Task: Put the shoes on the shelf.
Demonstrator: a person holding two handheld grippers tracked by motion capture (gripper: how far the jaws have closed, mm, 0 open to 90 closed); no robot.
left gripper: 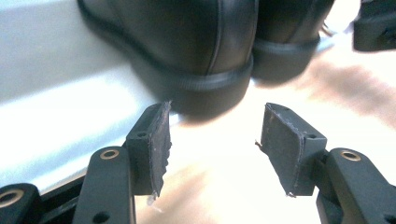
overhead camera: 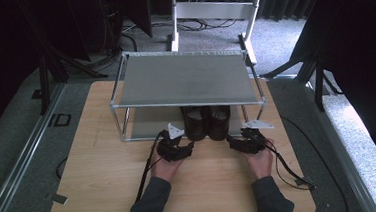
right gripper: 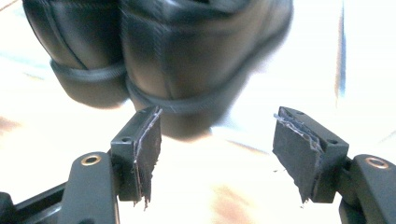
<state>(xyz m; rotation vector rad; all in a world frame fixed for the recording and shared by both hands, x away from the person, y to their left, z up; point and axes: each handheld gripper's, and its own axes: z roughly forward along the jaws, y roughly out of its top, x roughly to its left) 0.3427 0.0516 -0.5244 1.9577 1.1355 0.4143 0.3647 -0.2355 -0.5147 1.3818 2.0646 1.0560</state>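
Note:
Two black leather shoes stand side by side on the lower shelf of a metal rack (overhead camera: 184, 78), heels toward me: the left shoe (overhead camera: 195, 123) and the right shoe (overhead camera: 219, 121). My left gripper (overhead camera: 181, 139) is open just in front of the left shoe's heel (left gripper: 196, 51), nothing between its jaws (left gripper: 212, 140). My right gripper (overhead camera: 242, 137) is open too, just short of the right shoe's heel (right gripper: 196, 56), and holds nothing (right gripper: 217, 149). The other gripper's black body (left gripper: 376, 28) shows at the upper right of the left gripper view.
The rack's grey top shelf (overhead camera: 184, 78) overhangs the shoes, its thin posts at the corners (overhead camera: 123, 125). The rack stands on a wooden table (overhead camera: 106, 182) with free room in front. Cables (overhead camera: 145, 174) trail from both grippers. A white frame (overhead camera: 214, 11) stands on the floor behind.

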